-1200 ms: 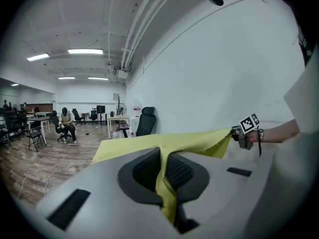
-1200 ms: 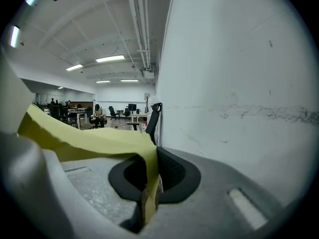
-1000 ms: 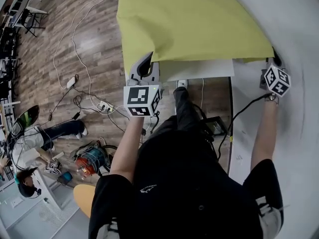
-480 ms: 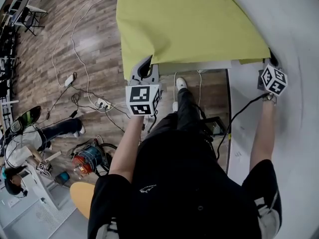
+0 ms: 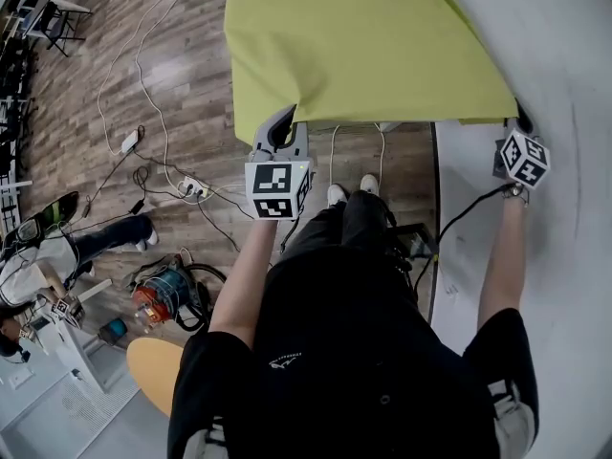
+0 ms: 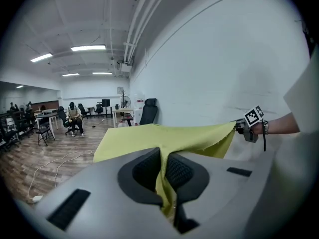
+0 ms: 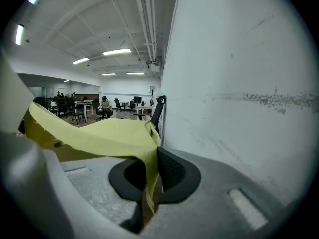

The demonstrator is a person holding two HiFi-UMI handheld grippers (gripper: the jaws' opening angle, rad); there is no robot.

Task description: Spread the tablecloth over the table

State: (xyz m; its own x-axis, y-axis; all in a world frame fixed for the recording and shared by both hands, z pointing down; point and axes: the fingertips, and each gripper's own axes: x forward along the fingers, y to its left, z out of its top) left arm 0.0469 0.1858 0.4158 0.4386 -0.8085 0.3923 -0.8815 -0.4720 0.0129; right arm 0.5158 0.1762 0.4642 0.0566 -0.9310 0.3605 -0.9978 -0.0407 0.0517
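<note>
Yellow-green woven tablecloth [image 5: 363, 46] judged light and limp (sags between holds); left hand-held gripper [image 6: 163, 173] and right hand-held gripper [image 7: 148, 176] each clench a near corner, the sensible hold.

I carry two grippers, left gripper [image 6: 164, 176] and right gripper [image 7: 147, 178], with two marker cubes (left cube [image 5: 277, 189], right cube [image 5: 526, 158]). There is one cloth [image 5: 363, 46], far. Two shoes [image 5: 337, 194] show, near.
</note>
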